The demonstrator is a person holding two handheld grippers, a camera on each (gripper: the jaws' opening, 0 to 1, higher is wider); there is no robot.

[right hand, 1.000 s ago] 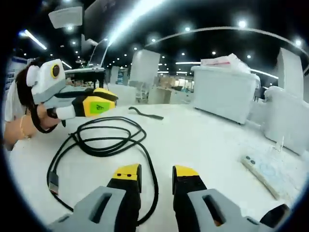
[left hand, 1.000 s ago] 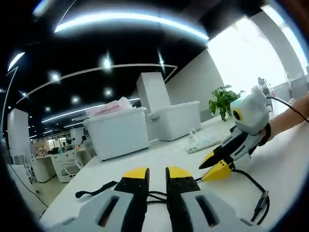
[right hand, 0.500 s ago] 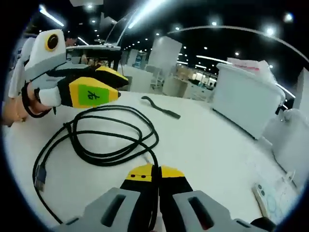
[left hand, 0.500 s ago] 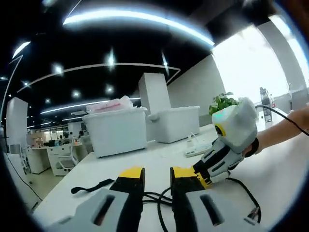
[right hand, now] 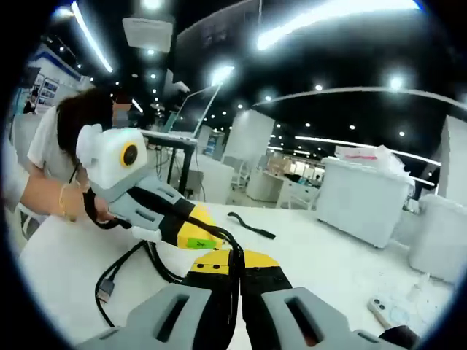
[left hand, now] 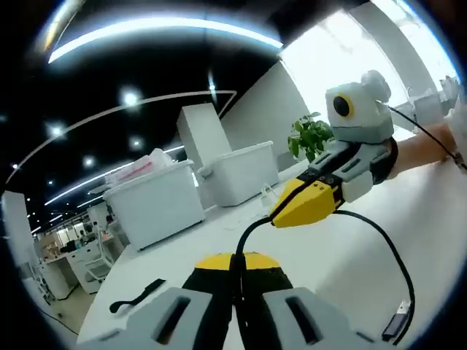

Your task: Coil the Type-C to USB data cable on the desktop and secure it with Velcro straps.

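Observation:
The black data cable hangs between both grippers above the white desktop. My left gripper is shut on it; the cable rises from its yellow jaws. From the right comes my right gripper, also shut on the cable, whose USB plug dangles low right. In the right gripper view, my right gripper clamps the cable right beside the left gripper. Slack cable loops droop to the desktop with a plug. A black Velcro strap lies flat farther off.
White storage bins stand along the far side of the desktop. A potted plant is behind the right gripper. A white power strip lies at the right. A person sits at the left.
My left gripper has shut on the cable; it was open before. The right gripper shut earlier, and both have come together and lifted the cable off the desktop.

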